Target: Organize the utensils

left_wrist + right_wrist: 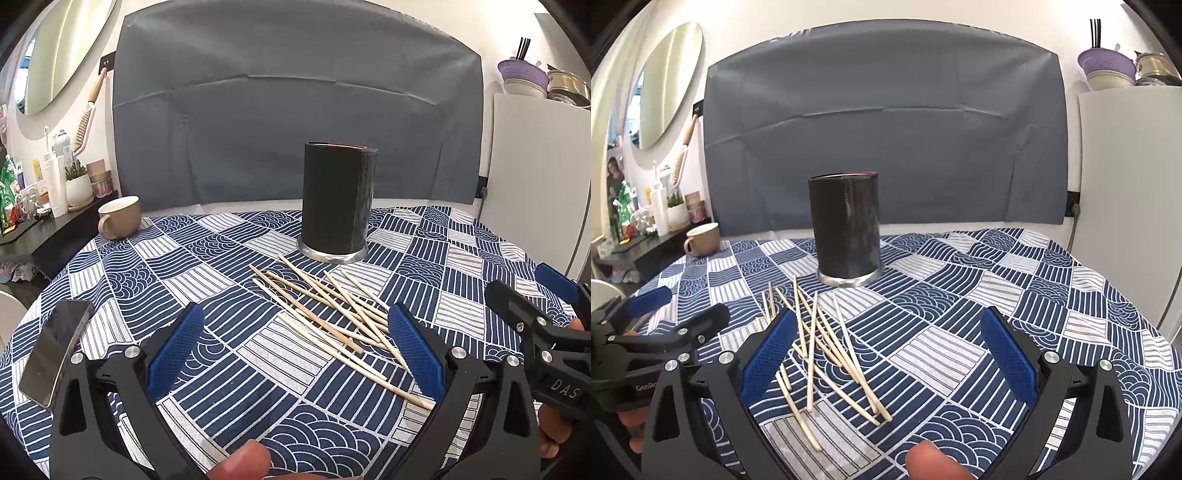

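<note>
One black holder [338,199] stands upright on the tabletop [461,266], toward the far edge, on a silver base. Its top is open and nothing sticks out of it.

The sticks [332,314] lie loose in one crossed pile on the tabletop just in front of the holder, nearer the near edge. About ten can be counted; where they overlap the exact number cannot be told. The far tips of the pile come close to the holder's base without touching it. All lie flat on the blue-and-white cloth.

The left hand-held gripper [295,347] hovers above the cloth near the near edge with its two blue pads wide apart and nothing between them. The near ends of the sticks run toward its right pad [415,347]. The right hand-held gripper [886,354] is likewise spread wide and holds nothing; the pile lies beside and partly behind its left pad [764,354]. The two grippers are side by side, each showing at the edge of the other's view.

One beige mug [120,218] sits at the far left corner of the tabletop. One phone [55,354] lies at the left edge, near the left gripper.
</note>
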{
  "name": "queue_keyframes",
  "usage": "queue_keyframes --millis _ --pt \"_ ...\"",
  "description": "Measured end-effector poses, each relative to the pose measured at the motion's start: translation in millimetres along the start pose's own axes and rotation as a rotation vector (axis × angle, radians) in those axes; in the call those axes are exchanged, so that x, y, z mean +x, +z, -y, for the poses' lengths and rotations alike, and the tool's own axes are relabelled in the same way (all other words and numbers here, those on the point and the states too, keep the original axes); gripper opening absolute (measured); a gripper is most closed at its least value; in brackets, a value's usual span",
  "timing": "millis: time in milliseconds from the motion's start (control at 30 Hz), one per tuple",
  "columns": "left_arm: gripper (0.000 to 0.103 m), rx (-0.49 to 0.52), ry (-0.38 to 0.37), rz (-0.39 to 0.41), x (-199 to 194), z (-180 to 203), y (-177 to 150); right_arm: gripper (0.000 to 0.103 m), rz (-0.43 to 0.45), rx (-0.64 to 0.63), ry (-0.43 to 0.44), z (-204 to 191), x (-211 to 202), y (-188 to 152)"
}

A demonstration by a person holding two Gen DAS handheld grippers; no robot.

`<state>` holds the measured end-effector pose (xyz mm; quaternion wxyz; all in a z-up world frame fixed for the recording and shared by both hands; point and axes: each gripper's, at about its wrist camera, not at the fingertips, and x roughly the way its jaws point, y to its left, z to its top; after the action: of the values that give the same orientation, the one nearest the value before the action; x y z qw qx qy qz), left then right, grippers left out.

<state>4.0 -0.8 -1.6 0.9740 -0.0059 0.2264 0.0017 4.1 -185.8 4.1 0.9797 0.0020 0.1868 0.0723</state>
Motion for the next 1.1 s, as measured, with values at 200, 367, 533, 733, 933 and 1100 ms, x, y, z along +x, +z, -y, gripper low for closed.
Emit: queue_keyframes --millis 200,367,533,733,933,1100 --pt "0.097 -0.031 0.011 -0.023 1 -5 1 0.095 0.012 0.004 -0.016 -1 -6 -2" --pt "0.097 -0.073 -0.007 -0.092 11 -13 -2 0.095 -0.044 0.020 -0.009 2 -4 -9" --pt "0.097 -0.051 0.014 -0.147 23 -16 0 0.095 -0.115 -0.016 -0.011 7 3 -8" --pt "0.097 -0.048 0.003 -0.243 39 -18 6 0.095 -0.209 -0.057 0.025 13 10 15" --pt "0.097 -0.061 0.034 -0.326 58 -25 8 0.095 -0.342 -0.108 0.076 14 46 27" --pt "0.097 -0.093 0.070 -0.397 77 -32 8 0.095 -0.442 -0.113 0.068 16 84 26"
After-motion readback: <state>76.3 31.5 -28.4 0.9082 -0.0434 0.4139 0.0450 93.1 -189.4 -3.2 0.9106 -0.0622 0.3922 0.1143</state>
